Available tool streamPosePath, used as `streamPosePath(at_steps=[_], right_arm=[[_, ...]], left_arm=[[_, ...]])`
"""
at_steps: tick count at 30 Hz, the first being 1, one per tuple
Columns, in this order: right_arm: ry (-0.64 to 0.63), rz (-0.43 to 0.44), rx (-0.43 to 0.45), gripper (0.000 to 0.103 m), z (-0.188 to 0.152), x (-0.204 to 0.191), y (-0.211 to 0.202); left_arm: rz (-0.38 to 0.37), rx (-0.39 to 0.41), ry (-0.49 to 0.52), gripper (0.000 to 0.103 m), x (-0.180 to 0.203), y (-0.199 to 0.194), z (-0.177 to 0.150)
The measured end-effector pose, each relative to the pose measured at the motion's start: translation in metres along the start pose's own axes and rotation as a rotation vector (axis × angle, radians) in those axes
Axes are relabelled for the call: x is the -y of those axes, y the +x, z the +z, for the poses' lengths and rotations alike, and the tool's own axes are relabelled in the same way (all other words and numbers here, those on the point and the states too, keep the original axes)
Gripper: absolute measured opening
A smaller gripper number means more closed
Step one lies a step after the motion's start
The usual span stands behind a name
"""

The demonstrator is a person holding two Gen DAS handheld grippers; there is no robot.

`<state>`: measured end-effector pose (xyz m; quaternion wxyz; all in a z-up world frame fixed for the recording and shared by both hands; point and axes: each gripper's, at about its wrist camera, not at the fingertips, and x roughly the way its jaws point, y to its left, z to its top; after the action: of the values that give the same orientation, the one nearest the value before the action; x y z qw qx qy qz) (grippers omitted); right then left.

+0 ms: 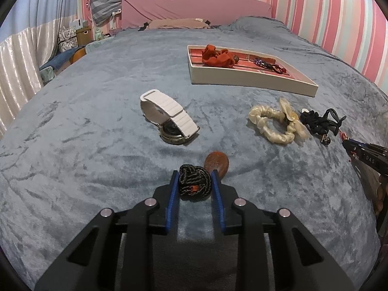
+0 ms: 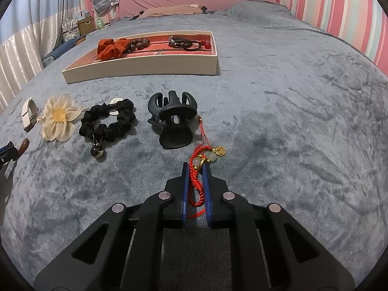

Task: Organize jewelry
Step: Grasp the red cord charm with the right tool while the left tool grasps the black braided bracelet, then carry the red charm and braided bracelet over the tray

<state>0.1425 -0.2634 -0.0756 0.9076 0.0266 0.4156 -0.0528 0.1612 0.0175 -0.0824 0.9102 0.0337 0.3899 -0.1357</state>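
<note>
Bedroom (bed (image 1: 97,97), pillow (image 1: 179,23)).

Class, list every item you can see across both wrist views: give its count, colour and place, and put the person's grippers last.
Shallow tray: one, cream with red lining, far on the bed.
Fabric scrunchie: one, rust red, in the tray.
Wooden beads: several, dark brown, in the tray beside it.
Hair ties: a few, black with red beads, tray's other end.
Wristwatch: one, white strap, on the blanket.
Flower scrunchie: one, cream.
Ruffled scrunchie: one, black, beside the flower.
Claw clip: one, black.
Oval stone: one, brown.
Blanket: one, grey-blue.
Left gripper: shut on a black woven knot.
Right gripper: shut on a red cord charm.
</note>
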Motion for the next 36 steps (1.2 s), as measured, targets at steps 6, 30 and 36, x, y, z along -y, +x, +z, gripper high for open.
streamPosePath(at_steps=[6,30,36], right_arm=[[0.009,0.005,0.024,0.011,0.001,0.001,-0.008],[0.018,0.073,0.206,0.011,0.13,-0.004,-0.033],[0.014,0.087,0.182,0.011,0.181,-0.012,0.005]], left_arm=[[-0.002,0.028,-0.005,0.027,0.003,-0.004,0.008],[-0.05,0.189,0.01,0.026,0.042,0.002,0.152],[-0.027,0.162,0.007,0.026,0.055,0.047,0.199]])
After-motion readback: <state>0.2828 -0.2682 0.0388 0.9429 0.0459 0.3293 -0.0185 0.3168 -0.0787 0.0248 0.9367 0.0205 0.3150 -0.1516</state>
